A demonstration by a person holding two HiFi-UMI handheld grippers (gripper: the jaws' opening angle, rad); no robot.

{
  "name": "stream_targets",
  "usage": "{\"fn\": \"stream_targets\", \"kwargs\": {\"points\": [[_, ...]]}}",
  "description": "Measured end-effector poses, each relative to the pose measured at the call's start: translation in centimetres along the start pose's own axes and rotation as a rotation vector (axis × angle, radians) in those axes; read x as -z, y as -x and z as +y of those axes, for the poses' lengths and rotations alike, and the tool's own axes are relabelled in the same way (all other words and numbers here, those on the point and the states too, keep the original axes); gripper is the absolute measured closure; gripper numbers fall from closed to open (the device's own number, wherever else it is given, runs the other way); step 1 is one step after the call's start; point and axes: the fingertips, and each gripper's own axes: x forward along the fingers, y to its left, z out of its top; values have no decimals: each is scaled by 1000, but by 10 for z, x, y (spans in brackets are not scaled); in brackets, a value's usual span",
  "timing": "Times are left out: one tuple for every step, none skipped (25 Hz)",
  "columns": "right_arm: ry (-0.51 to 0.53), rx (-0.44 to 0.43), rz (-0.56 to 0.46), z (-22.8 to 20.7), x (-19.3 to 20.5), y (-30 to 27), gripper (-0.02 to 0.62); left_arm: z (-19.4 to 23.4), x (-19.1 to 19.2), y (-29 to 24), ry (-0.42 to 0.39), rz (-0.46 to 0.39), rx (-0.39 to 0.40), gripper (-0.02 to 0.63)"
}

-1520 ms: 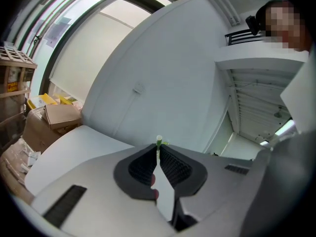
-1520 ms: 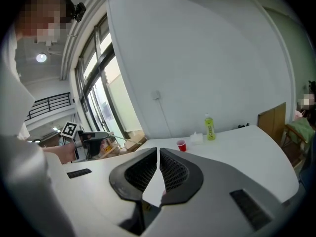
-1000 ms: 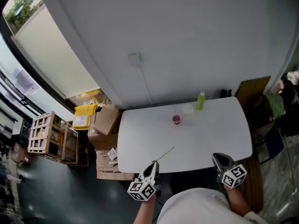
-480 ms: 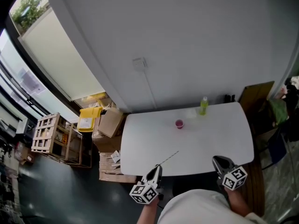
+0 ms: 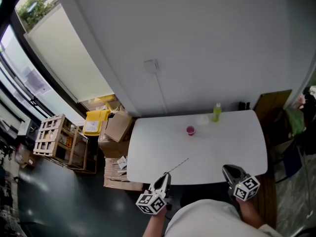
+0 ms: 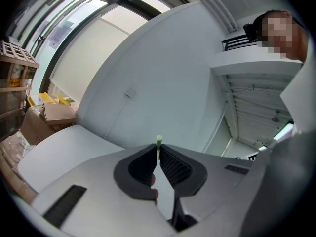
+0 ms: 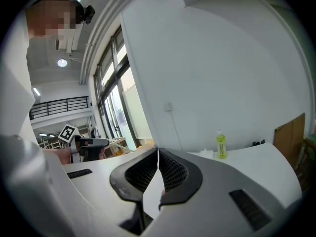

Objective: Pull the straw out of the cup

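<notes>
A small red cup [image 5: 190, 130] stands on the white table [image 5: 148, 147], toward its far side, with no straw in it. The thin straw [image 5: 178, 165] sticks out from my left gripper [image 5: 166, 176] over the table's near edge, slanting up and to the right, well short of the cup. In the left gripper view the straw's green-tipped end [image 6: 158, 141] pokes up between the pressed jaws of the left gripper [image 6: 158, 149]. My right gripper [image 5: 226, 168] hangs at the near right edge, shut on nothing; its jaws [image 7: 158, 151] meet tip to tip.
A green bottle [image 5: 217, 111] stands at the table's far edge, also the bottle [image 7: 220, 145] in the right gripper view. Cardboard boxes and a yellow bin [image 5: 97, 118] sit on the floor left of the table. A brown board [image 5: 272, 101] leans at the right.
The head view has shifted a little. Both grippers, the straw and the cup keep their places.
</notes>
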Motion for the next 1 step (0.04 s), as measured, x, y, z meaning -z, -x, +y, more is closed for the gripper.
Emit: {"fn": "stream_targets", "kwargs": {"points": [[2,-3,2,1,-2,0,555,0,0,1,0,1,-1,583]]}}
